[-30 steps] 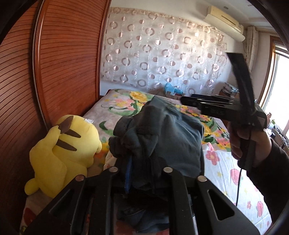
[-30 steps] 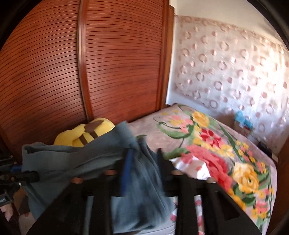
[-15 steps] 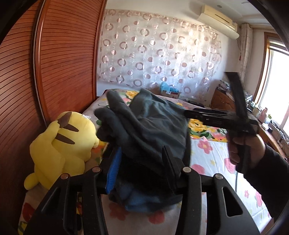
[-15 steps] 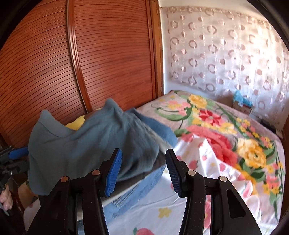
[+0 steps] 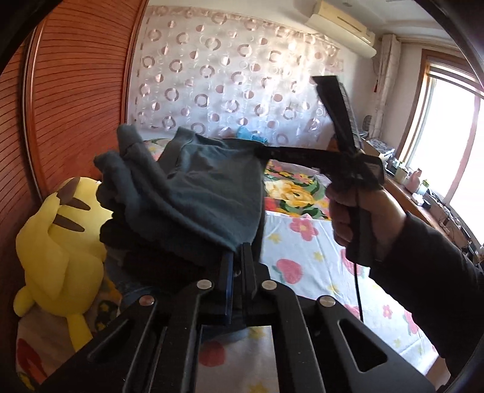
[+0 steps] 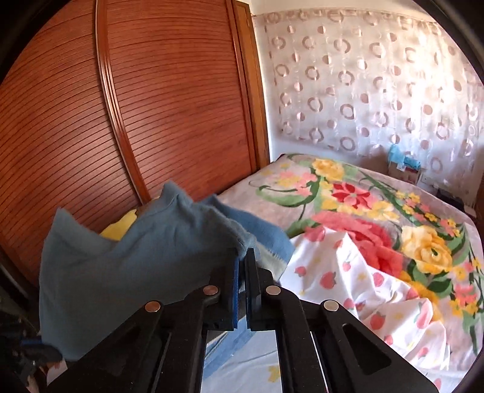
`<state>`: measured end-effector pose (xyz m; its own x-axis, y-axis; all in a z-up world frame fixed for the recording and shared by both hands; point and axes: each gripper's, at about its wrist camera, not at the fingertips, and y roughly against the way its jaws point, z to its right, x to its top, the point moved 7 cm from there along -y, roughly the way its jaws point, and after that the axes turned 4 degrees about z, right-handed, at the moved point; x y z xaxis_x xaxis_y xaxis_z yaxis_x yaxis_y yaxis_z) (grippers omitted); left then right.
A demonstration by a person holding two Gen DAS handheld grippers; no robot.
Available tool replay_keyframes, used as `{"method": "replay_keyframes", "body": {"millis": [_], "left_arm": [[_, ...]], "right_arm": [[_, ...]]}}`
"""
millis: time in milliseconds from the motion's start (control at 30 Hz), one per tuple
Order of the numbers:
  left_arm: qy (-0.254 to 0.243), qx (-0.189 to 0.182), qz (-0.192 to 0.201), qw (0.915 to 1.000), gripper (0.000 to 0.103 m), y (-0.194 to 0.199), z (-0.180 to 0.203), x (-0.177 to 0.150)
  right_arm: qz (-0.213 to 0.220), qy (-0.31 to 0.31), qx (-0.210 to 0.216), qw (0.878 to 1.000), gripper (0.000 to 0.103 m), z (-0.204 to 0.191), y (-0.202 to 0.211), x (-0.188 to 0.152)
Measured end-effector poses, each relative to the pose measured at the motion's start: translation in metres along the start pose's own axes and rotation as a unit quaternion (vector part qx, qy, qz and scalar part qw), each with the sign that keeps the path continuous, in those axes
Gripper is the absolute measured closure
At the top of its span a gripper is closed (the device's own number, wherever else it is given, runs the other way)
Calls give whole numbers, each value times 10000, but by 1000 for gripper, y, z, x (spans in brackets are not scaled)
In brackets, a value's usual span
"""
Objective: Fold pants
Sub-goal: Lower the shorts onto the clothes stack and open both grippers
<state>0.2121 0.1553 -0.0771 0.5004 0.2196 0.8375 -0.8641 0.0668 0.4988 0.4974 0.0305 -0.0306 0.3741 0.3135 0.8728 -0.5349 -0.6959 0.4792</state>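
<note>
Both hand-held grippers, left (image 5: 237,257) and right (image 6: 242,260), just closed, clamped on grey-blue pants (image 5: 193,193) at centre; keep edge taut, lower evenly onto bed (image 6: 348,272).

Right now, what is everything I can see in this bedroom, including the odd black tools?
pants: one, grey-blue, held up over the bed between both tools
blue cloth: one, on the bed under the pants
plush toy: one, yellow, by the wardrobe
bed: one, flowered cover
wardrobe: one, red-brown slatted doors
curtain: one, white with circles, far wall
air conditioner: one, white, high on the wall
window: one, bright, at right
left hand-held gripper: black, shut on the pants' edge
right hand-held gripper: black, shut on the pants' edge
hand: one, dark sleeve, holding the right tool
</note>
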Motion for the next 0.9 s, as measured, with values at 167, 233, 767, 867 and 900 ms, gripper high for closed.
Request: {"method": "replay_keyframes", "body": {"millis": [167, 233, 767, 867, 900], "left_arm": [[-9, 286, 10, 9996, 98, 4, -2, -1], [-74, 385, 1, 9992, 98, 6, -2, -2], [-628, 117, 245, 9977, 14, 39, 39, -15], [-737, 60, 222, 9970, 14, 44, 51, -19], [-732, 31, 242, 9970, 14, 46, 55, -21]], "right_arm": [[-106, 152, -151, 9997, 100, -10, 11, -9], [-158, 169, -183, 9996, 96, -15, 20, -15], [378, -8, -528, 9979, 95, -58, 196, -84], [359, -119, -684, 9969, 94, -64, 223, -104], [358, -154, -739, 9965, 93, -65, 231, -110]]}}
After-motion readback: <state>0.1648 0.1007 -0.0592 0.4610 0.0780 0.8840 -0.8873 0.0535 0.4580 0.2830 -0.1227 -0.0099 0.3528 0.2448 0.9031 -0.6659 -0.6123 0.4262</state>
